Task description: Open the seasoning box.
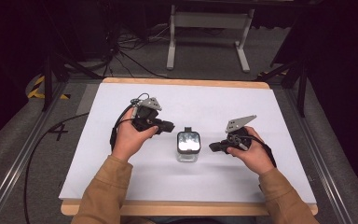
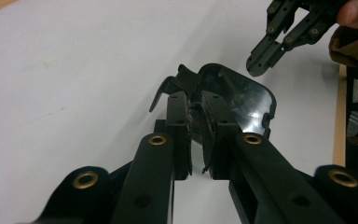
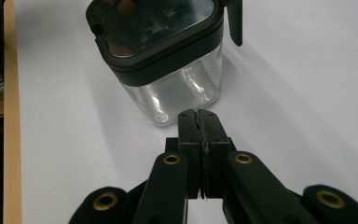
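Nearest me, two tan sleeves (image 1: 103, 192) come up over the table (image 1: 223, 100) edge, a hand (image 1: 129, 138) on each tool. The right gripper (image 1: 213, 147) points at the jar (image 1: 188, 146) from its right side, tips just short of the glass; in the right gripper view its jaws are pressed flat together with nothing between them, and the jar (image 3: 168, 56) stands upright straight ahead, clear walls under a black lid (image 3: 156, 32).

The left gripper (image 1: 171, 126) hangs just beyond and left of the jar, tips near the lid's top. In the left gripper view its jaws (image 2: 196, 116) stand a narrow slit apart over the lid's (image 2: 235, 100) near edge; whether they pinch anything is hard to tell from here, though they seem empty. A black latch (image 2: 175, 84) sticks out beside them, and the right gripper (image 2: 261, 63) shows past the lid.
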A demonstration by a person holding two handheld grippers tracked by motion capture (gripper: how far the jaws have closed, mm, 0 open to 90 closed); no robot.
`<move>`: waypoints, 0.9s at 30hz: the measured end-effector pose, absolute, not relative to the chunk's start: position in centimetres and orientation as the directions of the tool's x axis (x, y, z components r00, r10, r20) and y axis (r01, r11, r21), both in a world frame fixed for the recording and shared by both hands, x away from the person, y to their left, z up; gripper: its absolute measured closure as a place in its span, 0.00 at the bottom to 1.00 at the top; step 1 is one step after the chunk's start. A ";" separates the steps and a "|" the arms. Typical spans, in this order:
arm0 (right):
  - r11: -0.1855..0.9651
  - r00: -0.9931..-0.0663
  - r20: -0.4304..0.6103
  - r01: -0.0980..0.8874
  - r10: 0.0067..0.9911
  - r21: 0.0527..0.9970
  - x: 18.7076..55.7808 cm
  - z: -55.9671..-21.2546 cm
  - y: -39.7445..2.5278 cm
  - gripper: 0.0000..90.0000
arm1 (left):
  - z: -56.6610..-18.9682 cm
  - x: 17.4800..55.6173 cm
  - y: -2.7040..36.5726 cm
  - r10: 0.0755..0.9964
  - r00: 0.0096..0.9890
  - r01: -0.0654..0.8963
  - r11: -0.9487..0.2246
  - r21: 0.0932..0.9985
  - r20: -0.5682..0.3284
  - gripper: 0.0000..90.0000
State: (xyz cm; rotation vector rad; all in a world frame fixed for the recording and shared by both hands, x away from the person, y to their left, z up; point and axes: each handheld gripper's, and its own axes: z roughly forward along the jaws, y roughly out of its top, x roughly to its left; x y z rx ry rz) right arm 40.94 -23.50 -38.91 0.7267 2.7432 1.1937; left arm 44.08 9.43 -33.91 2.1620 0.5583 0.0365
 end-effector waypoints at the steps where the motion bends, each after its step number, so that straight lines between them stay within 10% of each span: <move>1: 0.588 -0.886 0.127 0.396 0.446 0.705 40.8 -38.9 -23.6 1.00 | -33.8 44.4 9.0 0.391 0.906 0.362 -0.525 0.770 -0.160 0.92; 27: 0.561 -0.859 0.126 0.428 0.497 0.708 38.5 -39.2 -25.9 1.00 | -36.3 47.6 4.6 0.342 0.926 0.336 -0.547 0.767 -0.162 0.98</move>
